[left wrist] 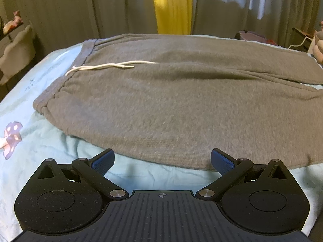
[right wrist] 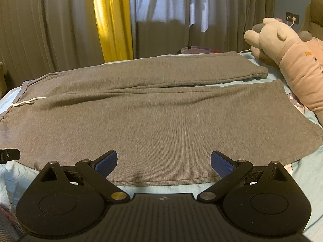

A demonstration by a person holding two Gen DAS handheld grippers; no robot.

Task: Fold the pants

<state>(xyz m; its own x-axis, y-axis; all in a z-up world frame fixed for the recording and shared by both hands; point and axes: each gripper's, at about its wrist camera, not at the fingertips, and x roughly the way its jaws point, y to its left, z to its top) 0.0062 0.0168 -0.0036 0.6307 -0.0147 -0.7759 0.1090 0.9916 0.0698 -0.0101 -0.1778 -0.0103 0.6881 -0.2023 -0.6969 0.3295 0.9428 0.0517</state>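
Note:
Grey sweatpants lie flat across a light blue bed sheet, waistband to the left with a white drawstring, both legs running to the right. My left gripper is open and empty, just before the near edge of the pants by the waist end. My right gripper is open and empty, its fingertips over the near edge of the pants along the near leg. The two leg ends lie apart at the right. A bit of the left gripper shows at the left edge of the right wrist view.
A pink plush toy lies on the bed beside the leg ends. Curtains, one yellow, hang behind the bed. A beige chair stands at the far left. The sheet has a mushroom print.

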